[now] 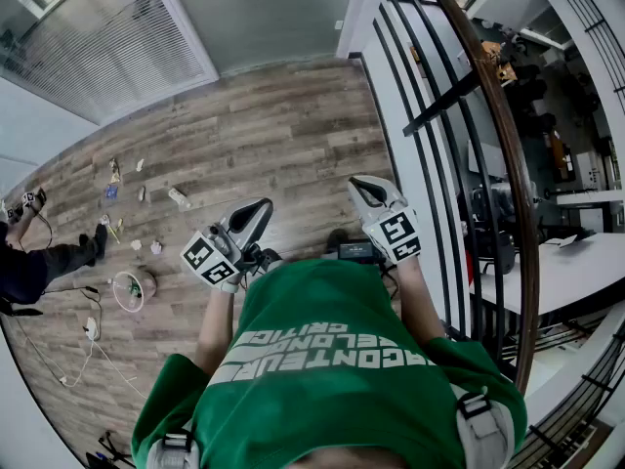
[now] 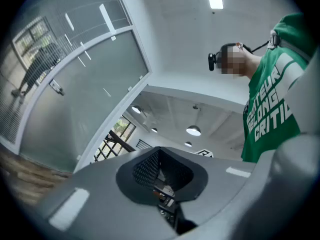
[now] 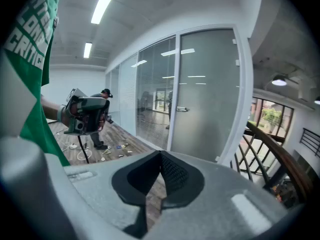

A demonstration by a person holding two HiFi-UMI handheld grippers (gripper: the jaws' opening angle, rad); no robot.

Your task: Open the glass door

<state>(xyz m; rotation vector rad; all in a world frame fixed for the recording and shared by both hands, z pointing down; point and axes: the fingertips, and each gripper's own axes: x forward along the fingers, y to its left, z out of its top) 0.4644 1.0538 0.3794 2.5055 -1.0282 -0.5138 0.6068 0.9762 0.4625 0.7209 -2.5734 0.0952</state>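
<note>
In the head view we hold the left gripper and the right gripper side by side over the wooden floor. The glass door is at the far end and a railing is on the right.

In the left gripper view our claw is clenched at the tips with nothing between them, and the door lies far left.

In the right gripper view our claw is likewise clenched and empty. The door stands far ahead, its handle well apart from us.
</note>
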